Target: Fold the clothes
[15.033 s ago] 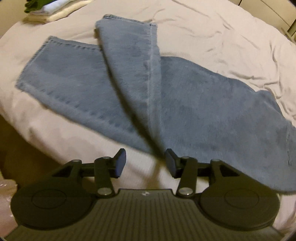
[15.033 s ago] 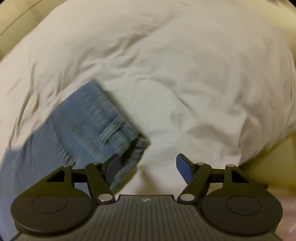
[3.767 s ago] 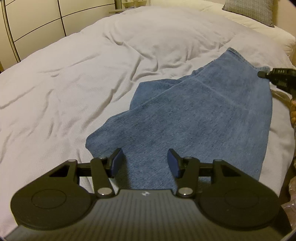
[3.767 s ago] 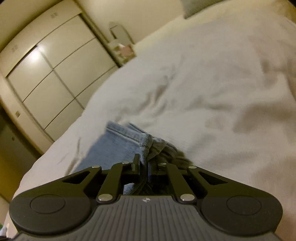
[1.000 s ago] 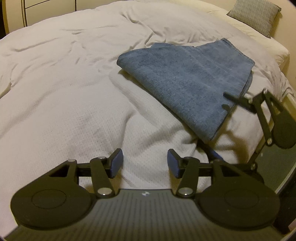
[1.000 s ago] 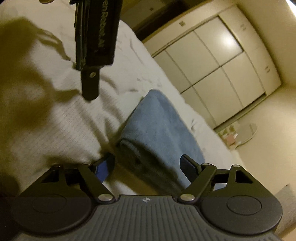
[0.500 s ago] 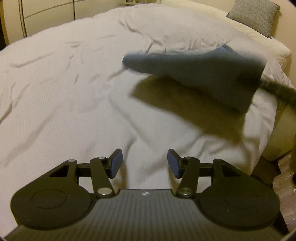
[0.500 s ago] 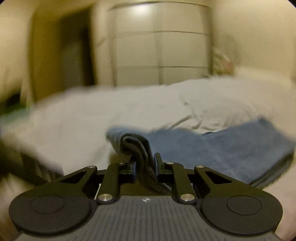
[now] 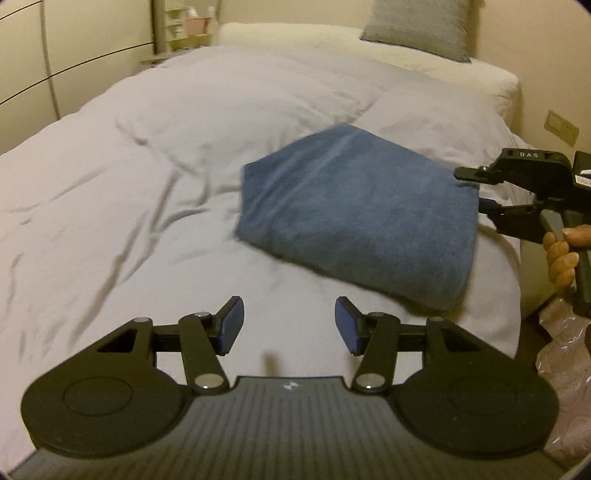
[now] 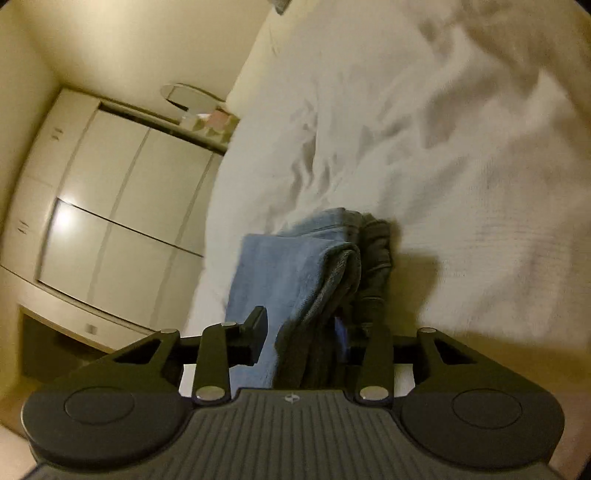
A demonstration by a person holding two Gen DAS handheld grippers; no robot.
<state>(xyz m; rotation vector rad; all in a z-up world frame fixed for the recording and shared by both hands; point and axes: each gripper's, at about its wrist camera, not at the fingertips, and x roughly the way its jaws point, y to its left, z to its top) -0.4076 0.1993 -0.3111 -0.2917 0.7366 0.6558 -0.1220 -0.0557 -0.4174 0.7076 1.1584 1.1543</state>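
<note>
Lying on the white, wrinkled duvet of the bed (image 9: 155, 206) is the folded blue denim garment (image 9: 354, 214), a thick, soft-edged bundle with rounded corners, and it sits toward the bed's right side, near the edge. The left gripper (image 9: 289, 329) hangs above bare duvet just short of the bundle, its two blue-padded fingers (image 9: 232, 325) spread wide with nothing between them. Over on the right, the black right gripper (image 9: 476, 194) meets the denim's far right edge, a hand (image 9: 561, 254) wrapped round its handle. From the right wrist view, that right gripper (image 10: 301, 338) has the fold's stacked edge sitting between its fingers: pale blue face on the left, darker grey-blue layers rolled on the right. The fingers stand somewhat apart here, the left one showing a gap beside the cloth, so a firm clamp cannot be told. A grey woven pillow (image 9: 417, 27) rests at the head of the bed on a cream one, and glossy cream wardrobe doors (image 10: 122, 206) run along the wall.
</note>
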